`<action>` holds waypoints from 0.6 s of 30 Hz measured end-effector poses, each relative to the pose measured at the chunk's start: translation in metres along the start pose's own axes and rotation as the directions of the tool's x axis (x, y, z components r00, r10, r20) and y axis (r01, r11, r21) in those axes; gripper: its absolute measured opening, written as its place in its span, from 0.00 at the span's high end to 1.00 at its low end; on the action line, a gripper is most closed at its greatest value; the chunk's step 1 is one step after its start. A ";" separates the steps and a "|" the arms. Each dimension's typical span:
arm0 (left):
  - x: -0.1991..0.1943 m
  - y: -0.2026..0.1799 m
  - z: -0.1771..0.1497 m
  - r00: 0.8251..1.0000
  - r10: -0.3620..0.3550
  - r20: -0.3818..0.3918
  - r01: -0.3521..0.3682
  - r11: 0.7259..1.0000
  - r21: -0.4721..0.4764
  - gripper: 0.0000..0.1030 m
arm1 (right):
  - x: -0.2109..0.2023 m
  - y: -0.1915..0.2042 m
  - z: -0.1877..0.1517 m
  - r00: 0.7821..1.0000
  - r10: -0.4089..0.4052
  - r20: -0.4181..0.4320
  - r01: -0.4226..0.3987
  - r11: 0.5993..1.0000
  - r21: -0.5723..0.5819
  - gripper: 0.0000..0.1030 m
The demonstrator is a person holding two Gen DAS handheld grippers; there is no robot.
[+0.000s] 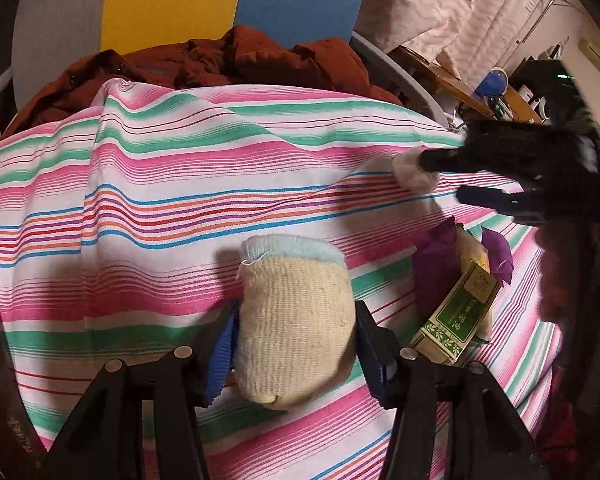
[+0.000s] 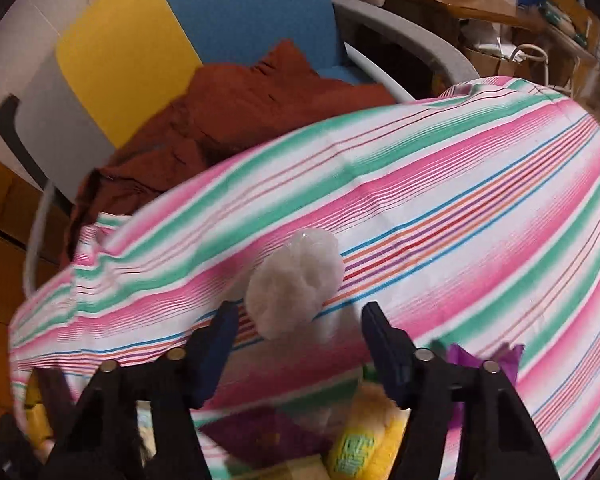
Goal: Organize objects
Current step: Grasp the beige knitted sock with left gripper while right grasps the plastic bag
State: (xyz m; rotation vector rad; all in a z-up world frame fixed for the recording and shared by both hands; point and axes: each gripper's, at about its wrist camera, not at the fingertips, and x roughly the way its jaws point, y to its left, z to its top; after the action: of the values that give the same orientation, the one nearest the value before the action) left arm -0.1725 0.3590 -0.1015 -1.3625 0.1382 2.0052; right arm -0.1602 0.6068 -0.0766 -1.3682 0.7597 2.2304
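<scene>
While both grippers work over the pink, green and white striped cloth (image 1: 228, 184), each grasp looks loose.

The left gripper (image 1: 296, 332) has its jaws pinching a cream knitted pouch with a pale blue cuff (image 1: 296, 312), gripped only at its sides, so it may slide out. The right gripper (image 2: 300, 320) has its jaws spread around a crumpled white wad (image 2: 296, 280); whether they touch it I cannot tell, and motion blur suggests it could drop among the purple and green packets (image 1: 456, 300).

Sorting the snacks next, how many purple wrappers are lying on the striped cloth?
2: one purple wrapper left of the green tea packet, another purple wrapper to its right. More could be hidden beneath the pile.
</scene>
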 end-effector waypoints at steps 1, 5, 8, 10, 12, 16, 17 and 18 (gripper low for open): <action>0.000 0.001 -0.001 1.000 -0.004 0.002 0.004 1.000 -0.003 0.45 | 0.006 0.001 0.001 1.000 -0.006 -0.009 0.006 1.000 0.002 0.49; 0.000 -0.001 -0.002 1.000 0.004 0.012 -0.004 1.000 0.012 0.45 | 0.013 0.004 0.000 1.000 -0.022 -0.009 0.022 1.000 -0.013 0.74; 0.001 -0.005 -0.004 0.999 0.020 0.026 -0.021 0.999 0.044 0.45 | -0.005 0.004 -0.004 0.999 0.018 0.039 -0.017 0.999 -0.030 0.75; 0.002 -0.007 -0.005 0.999 0.031 0.034 -0.033 0.998 0.058 0.46 | -0.025 0.006 -0.013 0.996 0.046 0.080 -0.041 0.997 -0.063 0.75; 0.002 -0.010 -0.005 0.998 0.046 0.040 -0.049 0.996 0.074 0.47 | -0.047 0.009 -0.027 0.991 0.091 0.102 -0.080 0.991 -0.111 0.74; -0.006 -0.012 -0.007 0.998 0.061 0.030 -0.063 0.996 0.071 0.49 | -0.082 0.012 -0.061 0.979 0.160 0.127 -0.138 0.976 -0.168 0.74; -0.012 -0.012 -0.010 0.998 0.056 0.033 -0.059 0.996 0.072 0.49 | -0.088 0.014 -0.071 0.976 0.173 0.132 -0.149 0.973 -0.178 0.74; -0.016 -0.013 -0.013 0.998 0.052 0.040 -0.055 0.996 0.076 0.49 | -0.093 0.013 -0.077 0.974 0.181 0.136 -0.155 0.970 -0.186 0.74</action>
State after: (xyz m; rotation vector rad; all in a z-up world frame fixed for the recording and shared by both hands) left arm -0.1516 0.3553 -0.0893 -1.2842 0.2340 2.0471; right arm -0.0756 0.5415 -0.0180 -1.2319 0.6626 2.5539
